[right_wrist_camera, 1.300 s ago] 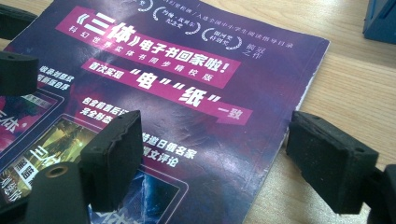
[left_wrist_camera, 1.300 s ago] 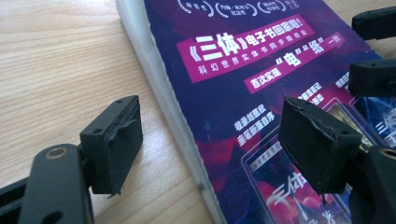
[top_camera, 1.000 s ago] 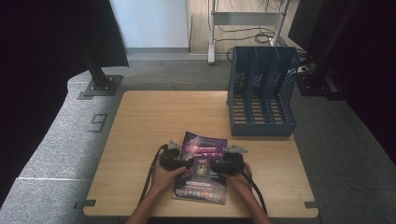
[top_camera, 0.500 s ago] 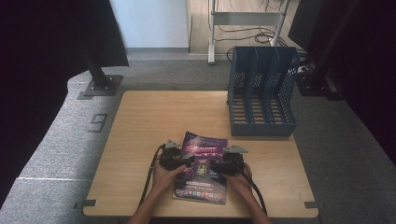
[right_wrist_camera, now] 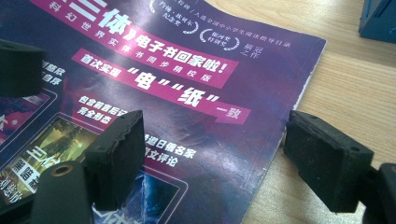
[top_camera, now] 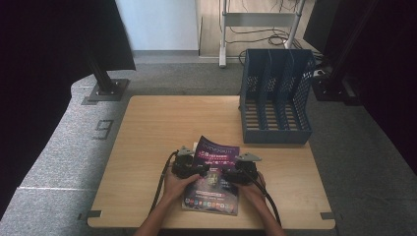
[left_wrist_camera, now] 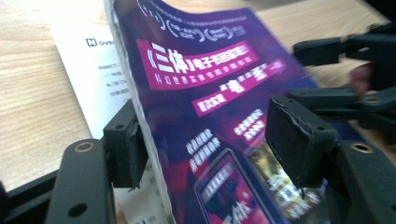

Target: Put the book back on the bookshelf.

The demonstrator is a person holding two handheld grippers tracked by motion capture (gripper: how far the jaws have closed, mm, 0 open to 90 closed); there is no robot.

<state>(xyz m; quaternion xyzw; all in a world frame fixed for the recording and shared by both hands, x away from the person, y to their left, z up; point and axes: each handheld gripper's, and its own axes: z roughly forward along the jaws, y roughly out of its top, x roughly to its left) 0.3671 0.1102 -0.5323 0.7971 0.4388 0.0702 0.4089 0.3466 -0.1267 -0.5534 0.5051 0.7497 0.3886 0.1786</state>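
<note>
**Purple magazine, edge lifted, both sets of fingers at its sides**

Purple magazine [top_camera: 214,174] lies on the wooden surface [top_camera: 157,123], on the near half, between my two hands. Its cover carries pink banners with white print. A white printed sheet [left_wrist_camera: 91,70] lies under it and pokes out along its left side.

My left gripper [left_wrist_camera: 210,140] straddles the magazine's left edge, which is raised off the surface and tilted. One finger sits below, against the underside by the spine; the other stands above the cover with a gap showing. These fingers have just been closing, the magazine between them, but they are spread and not pinching it.

My right gripper [right_wrist_camera: 224,158] straddles the right edge. One finger [right_wrist_camera: 116,154] hangs over the cover, the other stands over bare wood just beside the edge. Spread, nothing pinched.

Blue file rack [top_camera: 275,98] stands at the far right of the surface, well apart from the magazine.
</note>
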